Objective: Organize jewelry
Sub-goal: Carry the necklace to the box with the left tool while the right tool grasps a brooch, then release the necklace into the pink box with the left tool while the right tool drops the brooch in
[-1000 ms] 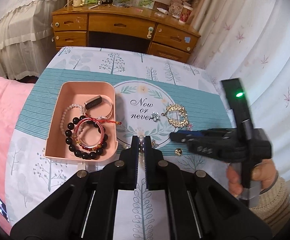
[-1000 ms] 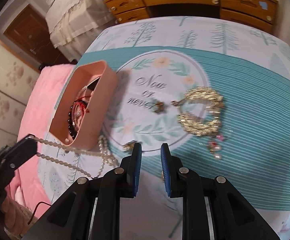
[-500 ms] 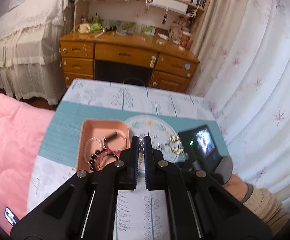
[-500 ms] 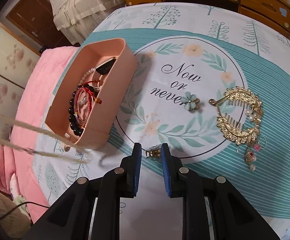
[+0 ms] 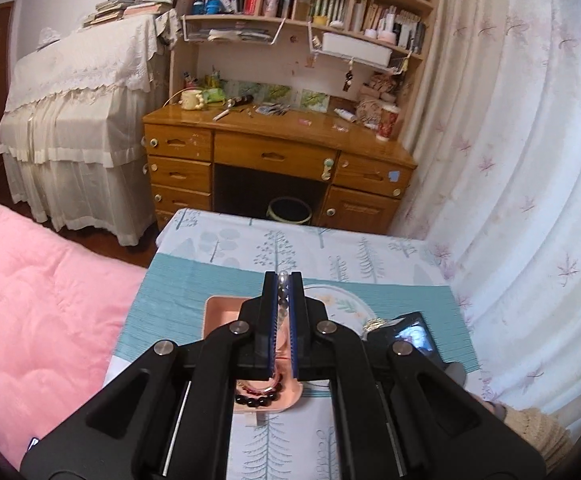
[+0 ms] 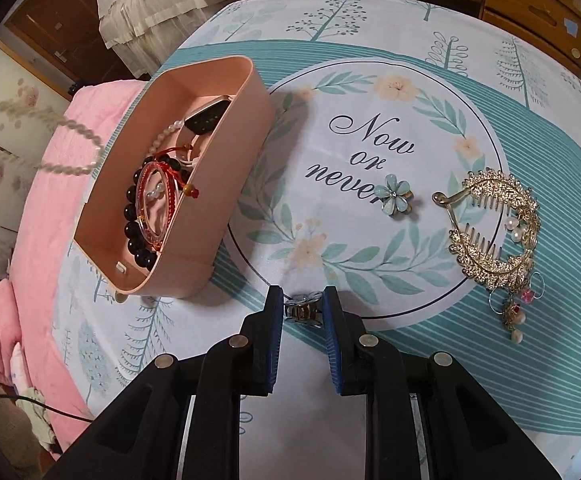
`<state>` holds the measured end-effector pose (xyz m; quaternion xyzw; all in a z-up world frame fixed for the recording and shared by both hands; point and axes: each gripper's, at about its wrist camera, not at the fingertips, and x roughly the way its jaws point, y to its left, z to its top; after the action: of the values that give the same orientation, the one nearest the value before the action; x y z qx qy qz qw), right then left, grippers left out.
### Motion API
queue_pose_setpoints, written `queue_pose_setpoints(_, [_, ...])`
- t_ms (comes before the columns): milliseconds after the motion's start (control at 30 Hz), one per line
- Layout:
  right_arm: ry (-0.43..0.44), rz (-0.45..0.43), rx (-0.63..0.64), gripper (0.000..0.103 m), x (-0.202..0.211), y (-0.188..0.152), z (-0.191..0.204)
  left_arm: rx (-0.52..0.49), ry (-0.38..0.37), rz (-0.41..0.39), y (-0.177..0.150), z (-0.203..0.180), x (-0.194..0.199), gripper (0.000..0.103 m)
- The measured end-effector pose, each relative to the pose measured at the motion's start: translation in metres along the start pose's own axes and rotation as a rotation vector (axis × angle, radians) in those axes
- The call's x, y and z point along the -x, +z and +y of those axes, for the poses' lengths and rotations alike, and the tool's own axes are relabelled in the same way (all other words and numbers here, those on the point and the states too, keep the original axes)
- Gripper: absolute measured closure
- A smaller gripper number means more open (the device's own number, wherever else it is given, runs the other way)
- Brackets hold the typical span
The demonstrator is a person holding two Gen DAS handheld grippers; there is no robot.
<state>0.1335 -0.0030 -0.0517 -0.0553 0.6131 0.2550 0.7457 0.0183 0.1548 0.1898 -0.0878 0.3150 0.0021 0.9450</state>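
Behind the table in the left wrist view stood a wooden desk (image 5: 278, 152) under crowded bookshelves, with white curtains to the right and a pink quilt (image 5: 38, 320) to the left. The left gripper (image 5: 283, 280) had its fingers pinched narrowly on a pearl necklace (image 5: 283, 294), held up above the pink tray (image 5: 218, 312).

Seen from the right wrist, the tablecloth (image 6: 410, 60) carried 1 readable line, "Now or never", inside a leafy circle. The right gripper (image 6: 303, 300) pointed steeply down, its blue fingers (image 6: 273, 340) set narrowly around a small metal clip (image 6: 301, 309) on the cloth; whether they pressed it I could not tell. A blue flower clip (image 6: 393, 199) and a gold hair comb (image 6: 490, 232) lay apart to the right. The tray held dark beads (image 6: 134, 224) and a red bracelet (image 6: 158, 200), and the necklace's loop dangled just left of its wall.

The step in hand looked like getting the necklace into the tray; next, the left hand would need to carry the loop over the rim and lower it inside before letting go.
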Motion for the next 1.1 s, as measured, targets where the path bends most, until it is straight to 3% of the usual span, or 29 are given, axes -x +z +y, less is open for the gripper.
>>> queue_pose_setpoints(267, [-0.016,-0.025,0.001,0.084,0.005,-0.002,0.006,0.04,0.027,0.085,-0.022,0.025,-0.033,0.1])
queue_pose_setpoints(433, [-0.011,-0.097,0.018,0.084,0.034,0.0,0.018,0.034,0.032,0.111,-0.036,0.032,-0.052,0.1])
queue_pose_setpoints(733, [0.078,-0.207,0.079,0.084,0.085,0.004,0.059,0.056,0.067,0.111,-0.047,0.047,-0.058,0.1])
queue_pose_setpoints(933, [0.103,-0.221,0.103,0.084,0.082,0.016,0.092,0.054,0.086,0.076,-0.047,0.051,-0.044,0.1])
queue_pose_setpoints(1100, [0.1,-0.204,0.099,0.084,0.059,0.03,0.106,0.062,0.091,0.098,-0.053,0.06,-0.047,0.1])
